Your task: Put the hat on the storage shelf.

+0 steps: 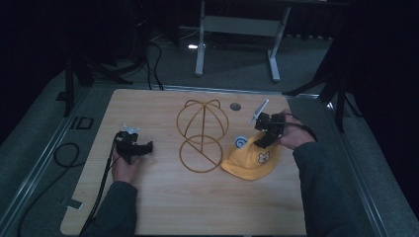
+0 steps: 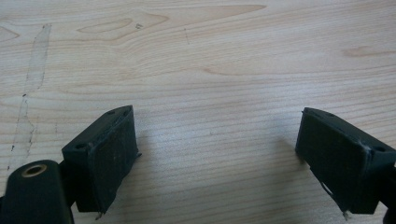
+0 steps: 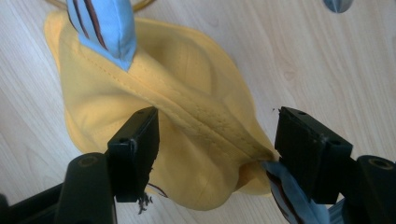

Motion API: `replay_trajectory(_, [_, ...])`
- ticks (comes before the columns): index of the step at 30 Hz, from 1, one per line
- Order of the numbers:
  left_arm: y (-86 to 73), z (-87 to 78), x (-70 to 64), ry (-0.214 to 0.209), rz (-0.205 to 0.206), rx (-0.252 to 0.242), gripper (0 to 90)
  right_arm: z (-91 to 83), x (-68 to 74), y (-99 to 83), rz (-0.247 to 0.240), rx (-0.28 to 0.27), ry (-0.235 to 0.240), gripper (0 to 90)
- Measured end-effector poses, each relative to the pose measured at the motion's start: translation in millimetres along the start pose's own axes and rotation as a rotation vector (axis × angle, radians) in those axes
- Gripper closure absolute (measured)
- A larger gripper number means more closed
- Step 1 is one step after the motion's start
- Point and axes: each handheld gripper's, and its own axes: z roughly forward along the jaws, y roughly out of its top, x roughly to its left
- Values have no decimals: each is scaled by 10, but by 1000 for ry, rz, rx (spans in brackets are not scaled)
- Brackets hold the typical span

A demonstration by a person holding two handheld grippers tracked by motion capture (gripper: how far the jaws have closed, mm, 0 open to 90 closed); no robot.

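A person sits at a wooden desk (image 1: 163, 207) with both forearms coming in from the near edge, each hand holding a claw.

The left hand (image 1: 124, 165) rests on the desk toward its left side, wrist low, with the left claw (image 1: 146, 147) pointing to the right, toward the middle of the desk. In the left gripper view its jaws stand wide apart over bare wood, holding nothing, the left claw (image 2: 217, 158) hanging just above the surface.

The right hand (image 1: 291, 136) reaches further forward, the forearm angled in from the right, and tips the right claw (image 1: 264, 140) down and leftward onto the yellow cap (image 1: 249, 160). The cap lies on the desk right of centre, with a small bear face on the side facing the person and pale blue ears. In the right gripper view the right claw (image 3: 217, 149) has its jaws apart, straddling the stitched ridge of the cap (image 3: 187, 121); the jaws sit on either side of the fabric without pinching it, and a blue striped ear (image 3: 105, 28) shows at the top.

A gold wire stand (image 1: 201, 136), shaped like a cap frame over a ring, lies just left of the cap. A small grey disc (image 1: 235, 106) sits in the desk beyond it.
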Motion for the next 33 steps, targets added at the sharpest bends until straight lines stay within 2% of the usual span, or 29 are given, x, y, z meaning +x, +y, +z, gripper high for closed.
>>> replay_trajectory(2, [0,0,0,0,0,0,127,30,4,12,-11,12,15,338])
replay_trajectory(6, [0,0,0,0,0,0,128,80,12,31,-38,56,10,448])
replay_trajectory(7, [0,0,0,0,0,0,127,80,12,31,-38,56,10,448])
replay_trajectory(8, [0,0,0,0,0,0,127,73,15,25,-44,64,1,600])
replay_trajectory(13, [0,0,0,0,0,0,127,48,36,0,-76,72,-21,792])
replay_trajectory(20, [0,0,-1,-1,-1,0,128,-41,57,-66,-87,46,-26,820])
replay_trajectory(24, [0,0,-1,-1,-1,0,128,-123,66,-113,-83,23,-31,823])
replay_trajectory(31, [0,0,-1,-1,-1,0,127,-211,58,-161,-74,14,-36,826])
replay_trajectory(33, [0,0,-1,-1,-1,0,127,-267,43,-186,-61,-4,-37,828])
